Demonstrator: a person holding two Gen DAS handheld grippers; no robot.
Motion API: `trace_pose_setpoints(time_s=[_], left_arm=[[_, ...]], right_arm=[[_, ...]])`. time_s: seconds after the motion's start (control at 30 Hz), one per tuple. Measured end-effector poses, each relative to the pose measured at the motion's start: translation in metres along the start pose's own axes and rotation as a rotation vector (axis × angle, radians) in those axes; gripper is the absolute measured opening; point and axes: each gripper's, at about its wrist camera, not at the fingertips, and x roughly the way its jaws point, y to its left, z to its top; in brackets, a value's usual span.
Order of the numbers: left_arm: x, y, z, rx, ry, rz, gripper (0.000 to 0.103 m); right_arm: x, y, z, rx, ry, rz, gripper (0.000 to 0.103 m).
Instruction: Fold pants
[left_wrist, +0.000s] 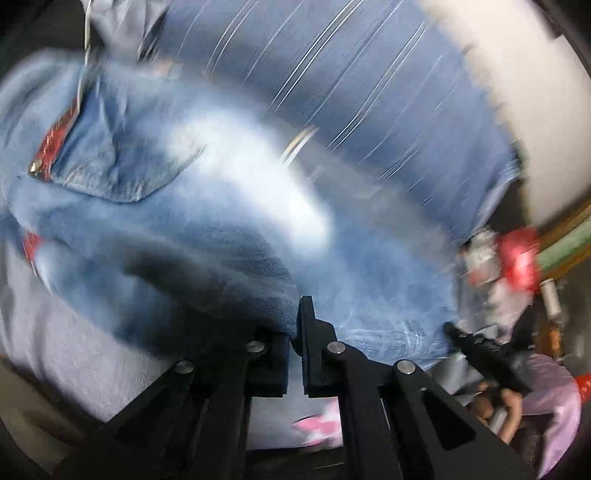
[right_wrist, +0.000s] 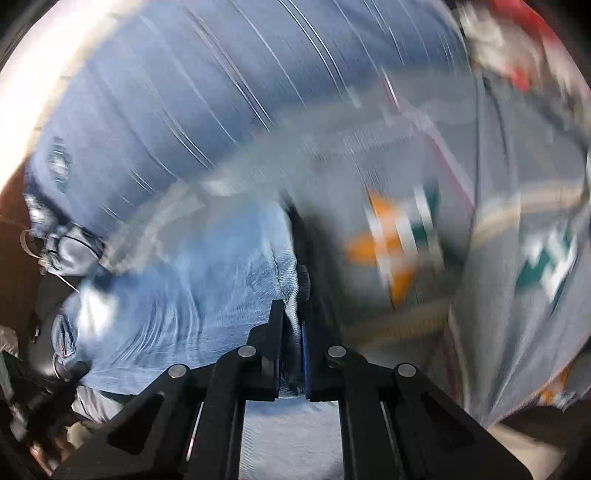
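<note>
Light blue denim pants (left_wrist: 207, 206) with a back pocket and red trim fill the left wrist view, blurred by motion. My left gripper (left_wrist: 295, 332) is shut on a fold of the denim. The other gripper (left_wrist: 480, 350) shows at the right, at the pants' edge. In the right wrist view my right gripper (right_wrist: 291, 325) is shut on a seamed edge of the pants (right_wrist: 192, 288), which hang to its left.
A blue striped bedcover (left_wrist: 369, 92) lies behind the pants, also seen in the right wrist view (right_wrist: 184, 92). A grey patterned blanket (right_wrist: 498, 221) with orange and teal marks lies to the right. Red and white clutter (left_wrist: 509, 258) sits at the bed's side.
</note>
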Motion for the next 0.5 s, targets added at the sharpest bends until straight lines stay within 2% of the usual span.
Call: trace_pose_setpoints(time_s=[0.07,0.13,0.17,0.23,0.27,0.3,0.33,0.37,0.43,0.5], left_arm=[[0.01,0.023,-0.003,-0.104,0.051,-0.043,0.005],[-0.002,0.033,0.001,-0.138,0.029,-0.107,0.005],[-0.01,0.032,0.004,-0.121,0.0,-0.102,0.005],[-0.014,0.027,0.005,-0.068,-0.033,-0.032,0.005],[-0.008,0.026,0.003,-0.058,-0.02,-0.001,0.005],[0.003,0.026,0.0,-0.048,0.019,0.023,0.005],[0.015,0.026,-0.005,-0.032,0.073,0.051,0.005],[0.02,0.026,-0.008,-0.025,0.092,0.061,0.005],[0.017,0.024,-0.012,-0.012,0.065,0.058,0.005],[0.007,0.014,-0.013,0.033,0.033,0.007,0.005]], right_arm=[[0.008,-0.007,-0.006,0.029,0.059,0.035,0.007],[-0.018,0.0,-0.005,0.011,-0.01,0.079,0.008],[-0.027,0.001,-0.005,0.012,-0.018,0.079,0.008],[-0.028,0.0,-0.006,0.01,-0.027,0.002,0.008],[-0.014,-0.004,-0.007,0.005,0.001,-0.078,0.011],[0.001,-0.009,-0.008,0.016,0.056,-0.134,0.008],[0.009,-0.014,-0.007,0.054,0.101,-0.149,0.008],[0.003,-0.012,-0.005,0.05,0.068,-0.127,0.012],[-0.02,0.0,-0.002,0.015,-0.041,-0.077,0.021],[-0.033,0.013,-0.005,0.0,-0.091,-0.025,0.033]])
